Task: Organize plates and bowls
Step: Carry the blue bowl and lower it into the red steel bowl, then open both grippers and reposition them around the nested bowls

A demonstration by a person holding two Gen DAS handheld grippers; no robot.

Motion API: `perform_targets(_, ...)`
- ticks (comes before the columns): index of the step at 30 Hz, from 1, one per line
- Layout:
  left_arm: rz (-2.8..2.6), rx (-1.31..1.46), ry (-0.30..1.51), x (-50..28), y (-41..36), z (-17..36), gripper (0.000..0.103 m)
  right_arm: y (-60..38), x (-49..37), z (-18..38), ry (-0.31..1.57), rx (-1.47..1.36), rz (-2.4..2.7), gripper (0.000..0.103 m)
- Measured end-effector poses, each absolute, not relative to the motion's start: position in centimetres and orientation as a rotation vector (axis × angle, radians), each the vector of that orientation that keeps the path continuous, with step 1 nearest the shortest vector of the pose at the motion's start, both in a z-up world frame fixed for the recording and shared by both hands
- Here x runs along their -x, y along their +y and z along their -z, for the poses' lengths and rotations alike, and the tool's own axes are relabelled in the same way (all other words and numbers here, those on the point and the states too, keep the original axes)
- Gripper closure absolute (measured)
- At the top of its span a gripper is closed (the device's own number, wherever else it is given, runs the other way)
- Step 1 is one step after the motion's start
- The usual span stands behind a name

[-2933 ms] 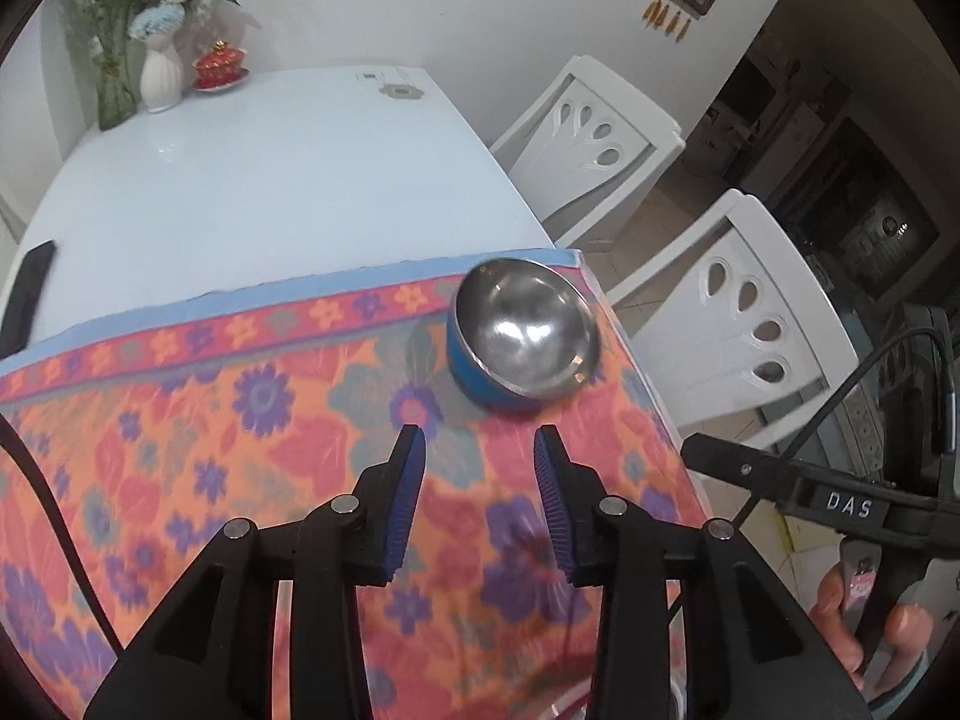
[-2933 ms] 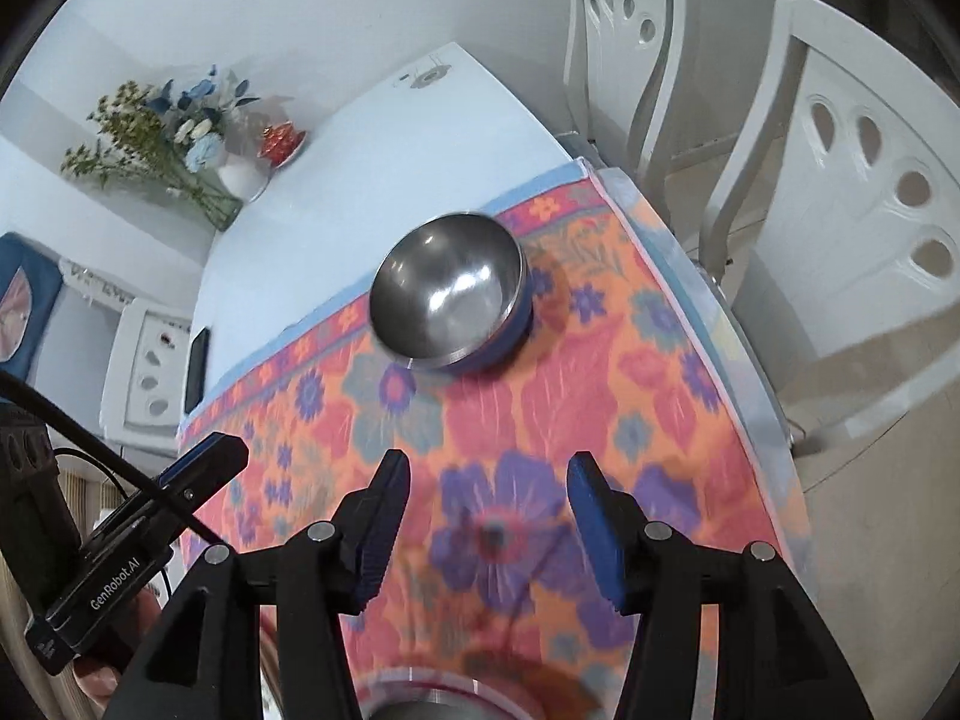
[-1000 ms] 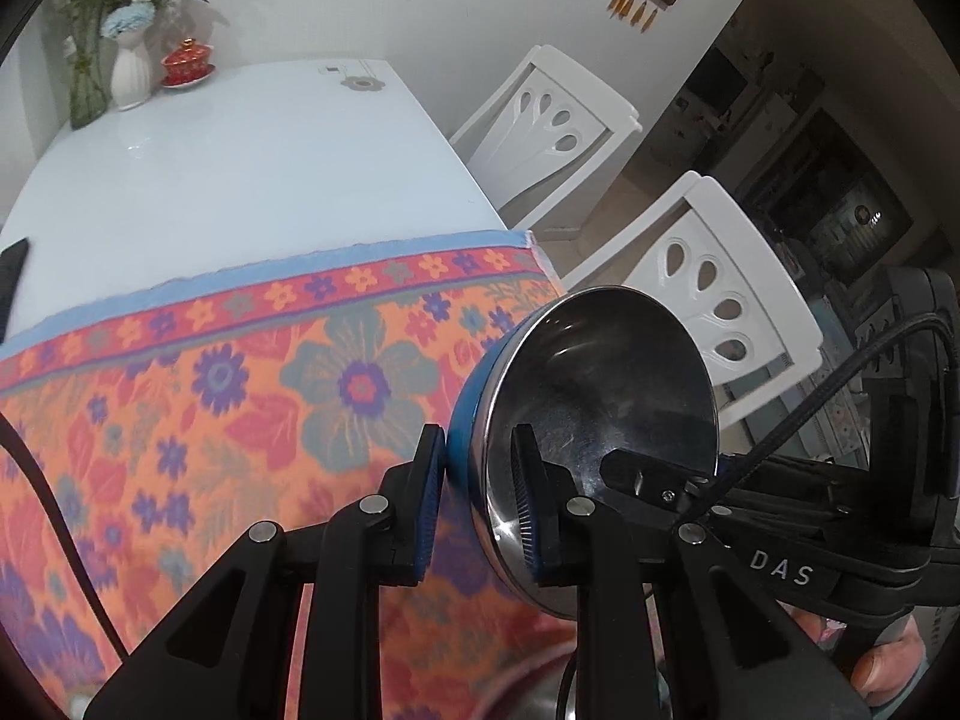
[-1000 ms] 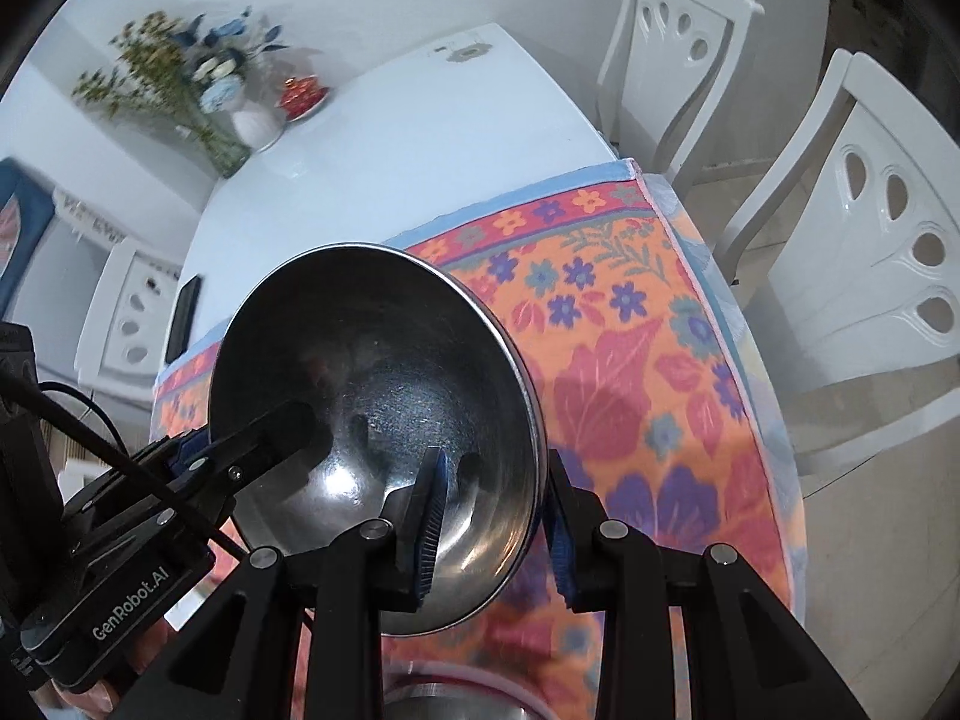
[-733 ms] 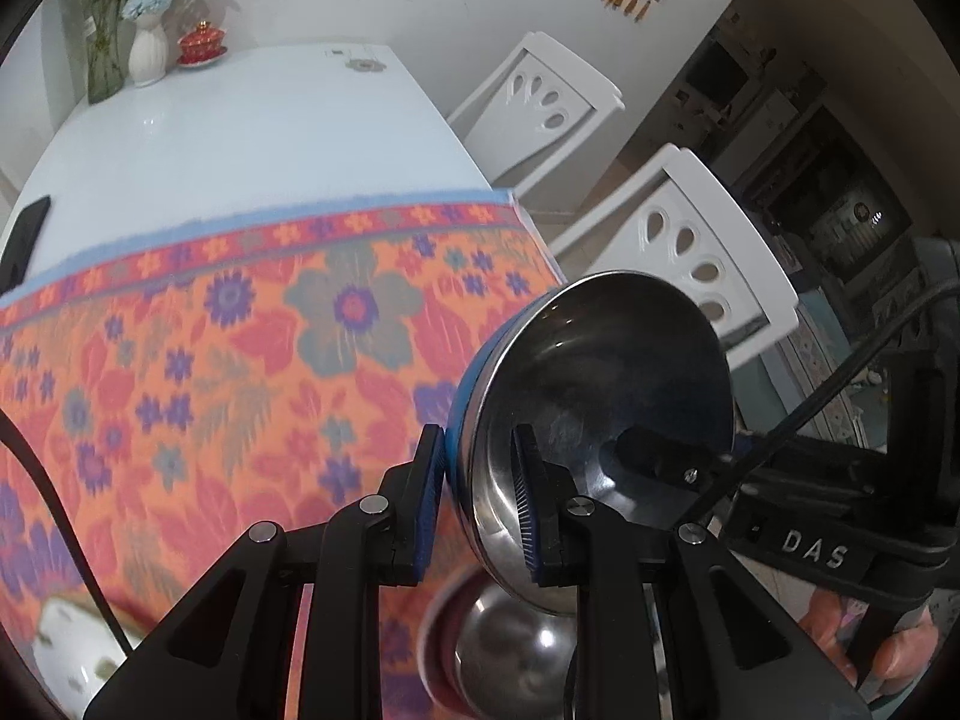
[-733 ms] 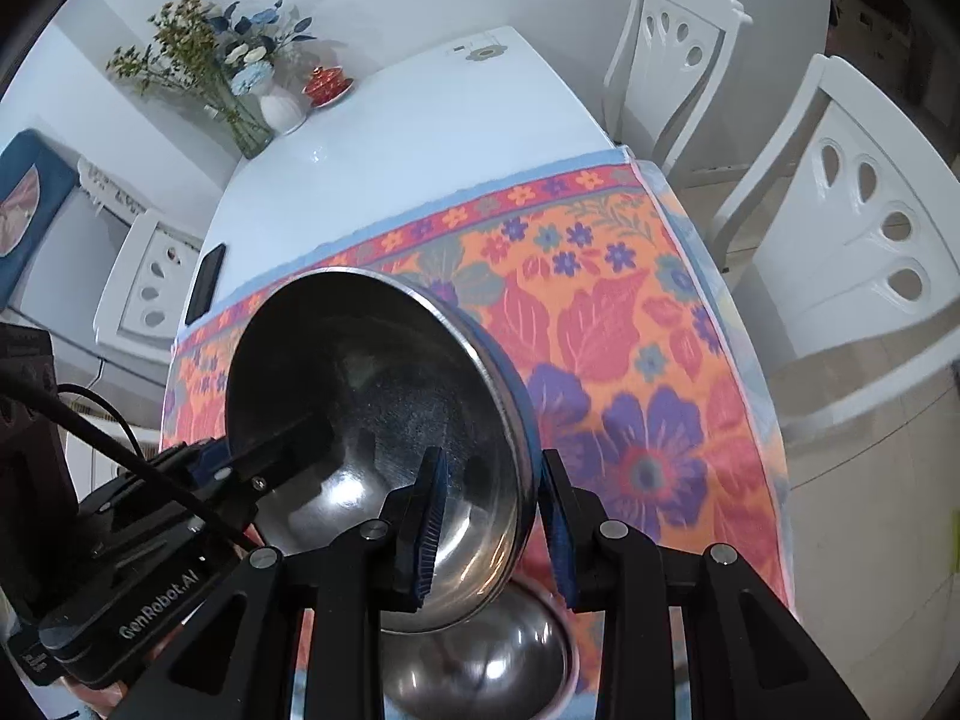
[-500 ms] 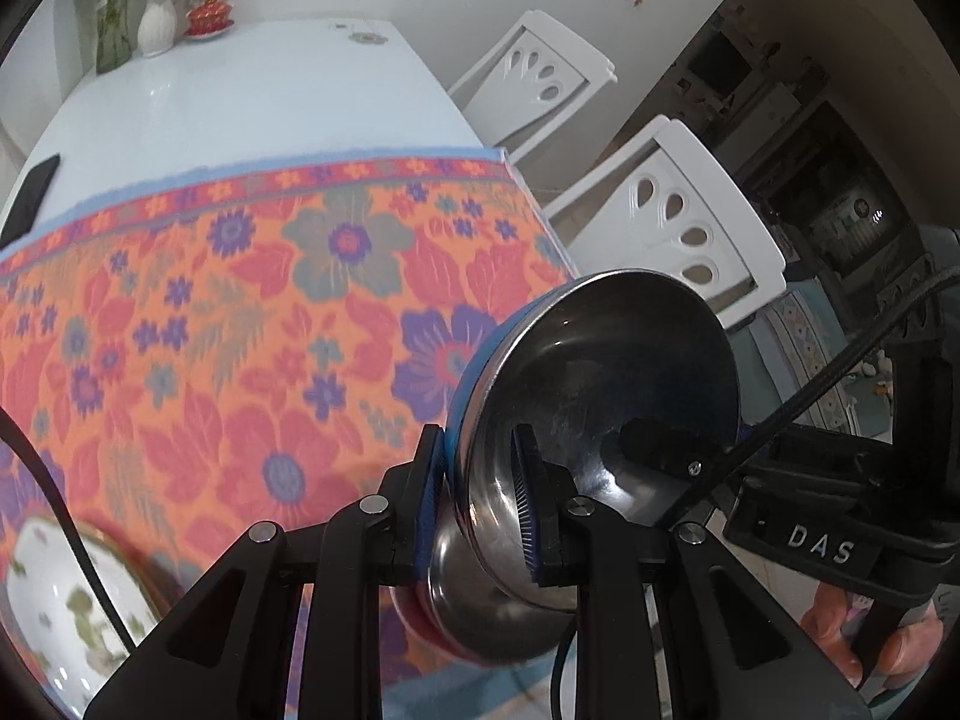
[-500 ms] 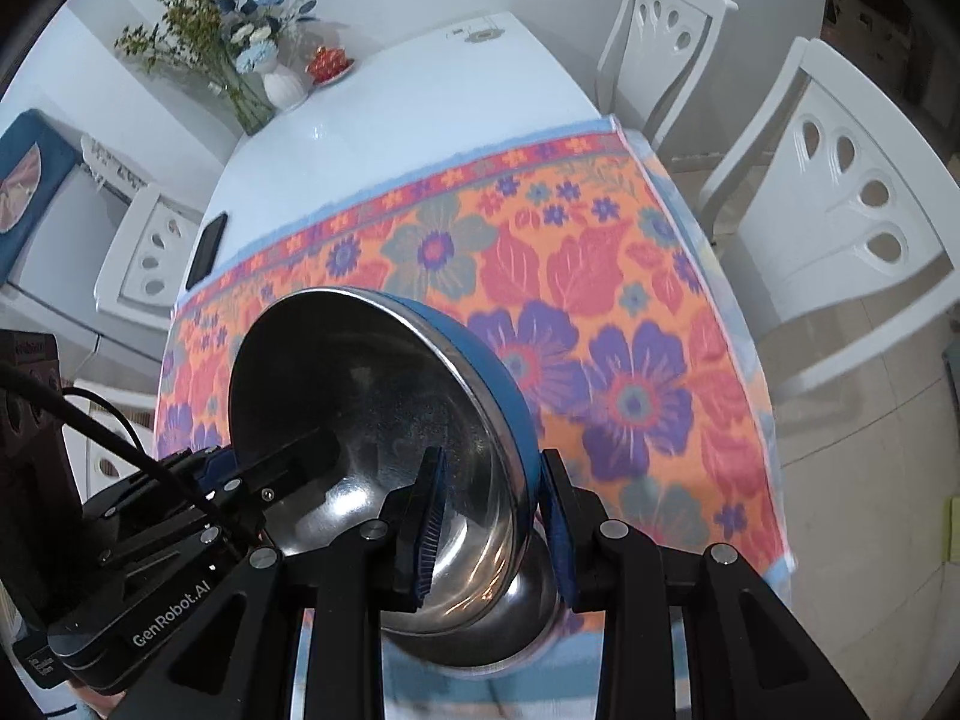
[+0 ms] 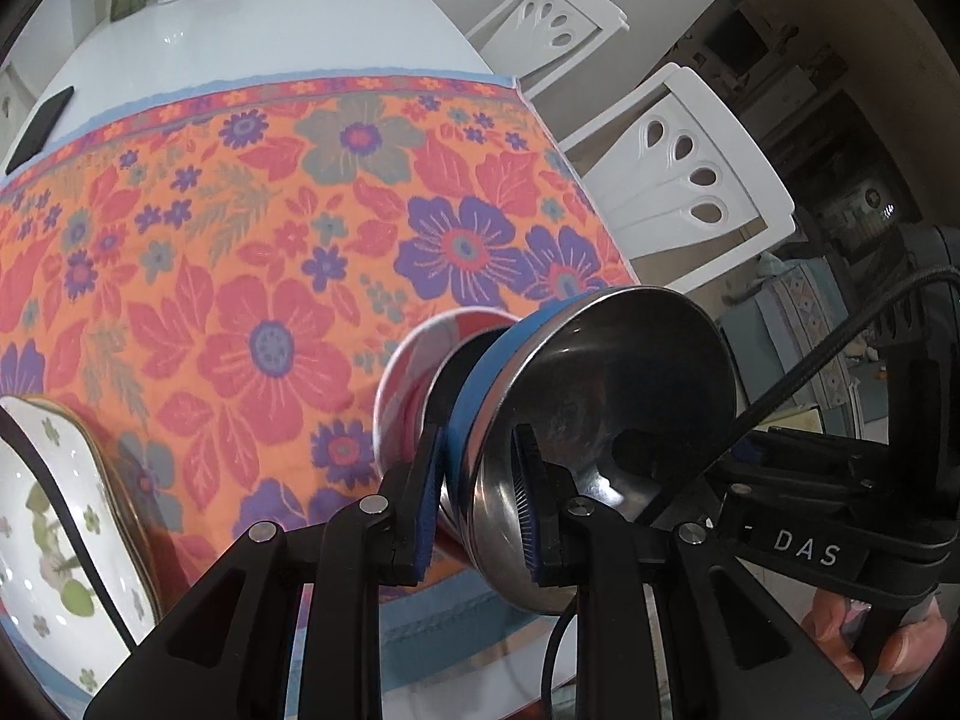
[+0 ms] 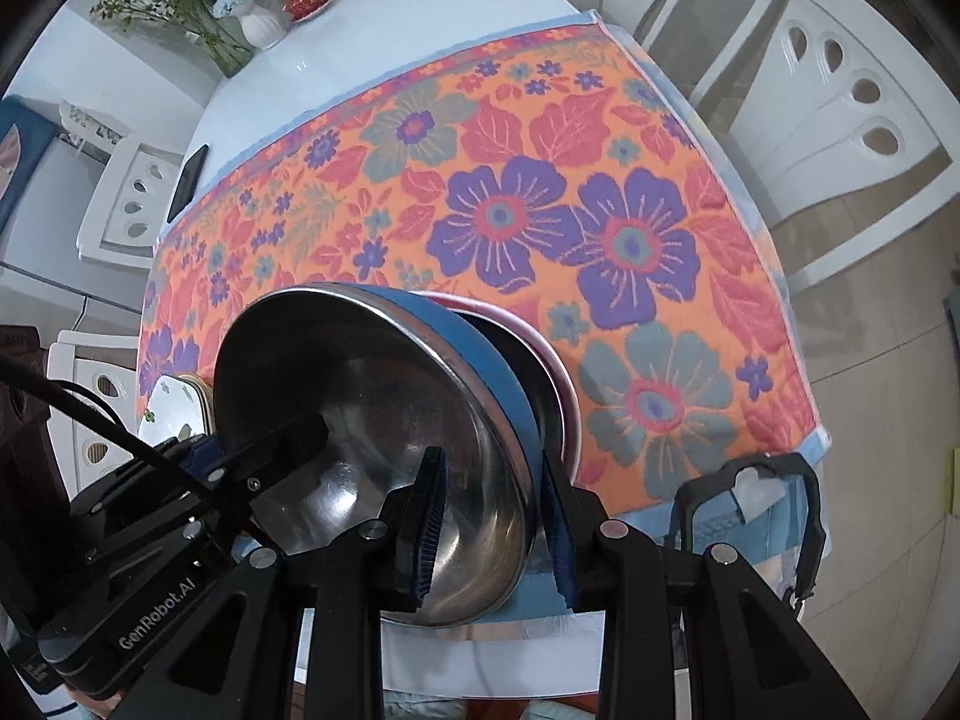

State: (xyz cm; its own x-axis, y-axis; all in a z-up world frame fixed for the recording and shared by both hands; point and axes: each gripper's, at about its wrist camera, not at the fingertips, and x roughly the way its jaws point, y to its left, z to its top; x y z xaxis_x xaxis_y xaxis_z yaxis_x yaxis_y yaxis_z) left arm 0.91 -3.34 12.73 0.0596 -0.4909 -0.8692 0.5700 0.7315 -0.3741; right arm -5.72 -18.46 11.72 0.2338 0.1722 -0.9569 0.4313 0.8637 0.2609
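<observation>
both tools [image 9: 477, 498] [image 10: 492, 525] steeply downturned, clamping blue bowl [image 9: 600, 420].

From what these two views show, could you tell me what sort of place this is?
Most likely a home dining room: a long white table partly covered by a floral cloth, white dining chairs pulled up beside it, and a vase of flowers at the far end.

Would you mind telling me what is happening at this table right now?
A person is holding one steel bowl with a blue outside with both grippers: the left gripper and the right gripper each clamp its rim. The bowl hangs tilted over a pink-rimmed bowl near the front edge of the floral cloth. A flowered plate lies alongside.
</observation>
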Motion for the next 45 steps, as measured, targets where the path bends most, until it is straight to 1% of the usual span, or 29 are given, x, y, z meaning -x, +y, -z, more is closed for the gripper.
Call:
perform_targets(6, 0.804, -0.085, 1.285, -0.6, -3.5, -12.2, 0.084, -18.7, 6.4, -11.0, 1.343, -0.573, 0.194, 0.073)
perform_targets(12, 0.767, -0.139, 1.214, -1.0, -3.7, -13.3, 0.08, -19.1, 7.0, -11.0, 1.326, -0.6, 0.197, 0.073)
perform_targets(16, 0.756, -0.114, 1.184, -1.7, -2.8, -14.3, 0.079, -19.5, 7.5, -11.8, 1.302, -0.616, 0.188, 0.073)
perform_targets(22, 0.731, -0.063, 1.194, -2.6, -1.1, -14.5, 0.079, -19.8, 7.8, -12.5, 1.283, -0.605, 0.18, 0.073)
perform_targets(27, 0.757, -0.086, 1.157, -2.0, -1.1, -15.3, 0.079, -19.8, 7.9, -12.9, 1.272, -0.61, 0.161, 0.073)
perform_targets(34, 0.751, -0.138, 1.103, -1.6, -1.0, -17.0, 0.079, -19.1, 7.3, -15.0, 1.216, -0.581, 0.134, 0.073)
perform_targets(37, 0.743, -0.117, 1.094, -2.0, -0.4, -17.7, 0.075, -18.9, 7.1, -15.4, 1.211, -0.578, 0.13, 0.073)
perform_targets(40, 0.736, -0.104, 1.078, -2.2, 0.0, -18.3, 0.073, -18.7, 7.0, -15.7, 1.209, -0.578, 0.134, 0.072)
perform_targets(42, 0.731, -0.092, 1.071, -2.4, 0.4, -18.6, 0.072, -18.8, 7.0, -15.9, 1.208, -0.581, 0.141, 0.07)
perform_targets(44, 0.718, -0.079, 1.064, -2.6, 0.8, -18.9, 0.067, -18.9, 6.9, -16.3, 1.199, -0.586, 0.149, 0.062)
perform_targets(45, 0.709, -0.072, 1.059, -2.6, 1.1, -19.0, 0.06, -18.9, 6.9, -16.5, 1.189, -0.586, 0.154, 0.054)
